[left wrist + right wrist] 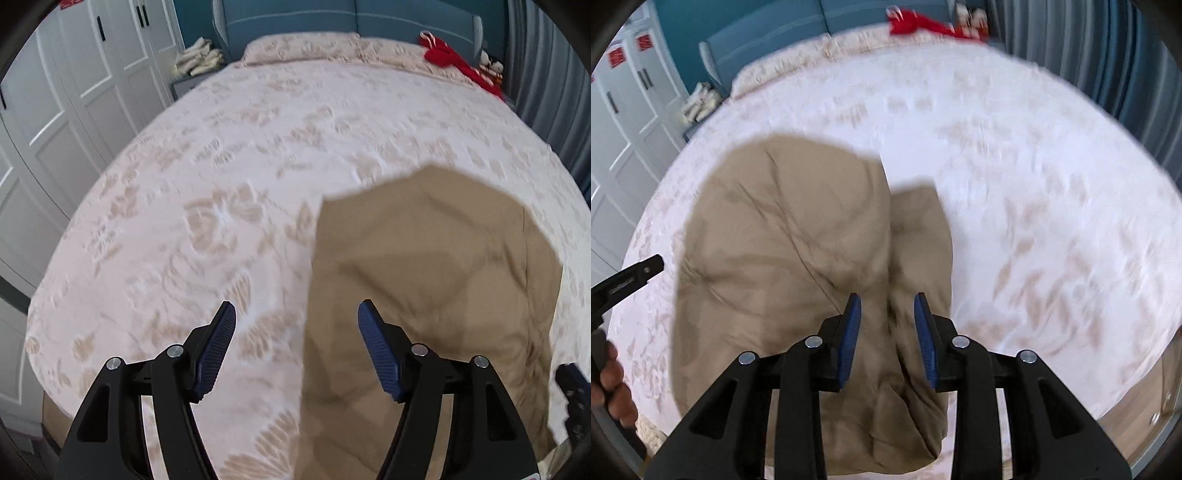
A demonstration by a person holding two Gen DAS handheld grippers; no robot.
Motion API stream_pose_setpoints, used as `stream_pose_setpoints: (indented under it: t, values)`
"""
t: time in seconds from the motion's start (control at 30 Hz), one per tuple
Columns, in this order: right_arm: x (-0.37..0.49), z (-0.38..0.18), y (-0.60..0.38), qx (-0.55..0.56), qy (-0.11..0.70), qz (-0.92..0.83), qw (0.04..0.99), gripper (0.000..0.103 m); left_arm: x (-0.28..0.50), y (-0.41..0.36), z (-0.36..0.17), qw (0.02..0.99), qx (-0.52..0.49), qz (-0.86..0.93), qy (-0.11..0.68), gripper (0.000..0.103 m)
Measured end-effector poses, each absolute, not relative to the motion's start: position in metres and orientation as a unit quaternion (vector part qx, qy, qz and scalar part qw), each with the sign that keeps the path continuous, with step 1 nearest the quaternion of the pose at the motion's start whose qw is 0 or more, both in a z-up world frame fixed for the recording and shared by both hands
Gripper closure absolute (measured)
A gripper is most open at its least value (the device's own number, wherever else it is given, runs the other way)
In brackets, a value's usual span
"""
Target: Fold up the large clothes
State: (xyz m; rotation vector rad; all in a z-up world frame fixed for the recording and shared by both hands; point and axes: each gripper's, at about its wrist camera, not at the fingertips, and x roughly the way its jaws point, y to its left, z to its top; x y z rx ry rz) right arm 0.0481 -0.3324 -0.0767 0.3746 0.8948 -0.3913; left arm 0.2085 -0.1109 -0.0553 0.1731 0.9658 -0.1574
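Filling both views, the bed carries tan trousers at lower centre. Only the right view shows their second leg, under the half-open, empty right gripper. Trousers lie beneath the wide-open, empty left gripper's right finger.

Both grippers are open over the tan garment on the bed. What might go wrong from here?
1. The left gripper straddles the edge of the tan garment, one finger over the floral bedspread. Closing here may pinch the bedspread too.
2. The right gripper hangs over a crease where layers overlap; it may catch only one layer, or a bunch.
3. The garment's near end lies close to the bed's edge, so a pull toward you may drag it off.
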Motion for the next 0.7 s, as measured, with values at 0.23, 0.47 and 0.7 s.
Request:
stream_pose_setpoints:
  t: [0.23,0.47,0.7]
  values:
    - [0.123,-0.042,-0.322,0.156,0.401,-0.155,0.889,0.076,0.242,-0.145,-0.042,0.892,0.096,-0.079,0.435,0.036]
    - [0.166,-0.091,-0.334,0.161,0.438,-0.182,0.865,0.077,0.262,-0.171,-0.077,0.876,0.098,-0.075,0.467,0.036]
    - [0.168,-0.124,-0.332,0.152,0.447,-0.186,0.862,0.078,0.258,-0.184,-0.098,0.879,0.111,-0.075,0.457,0.036]
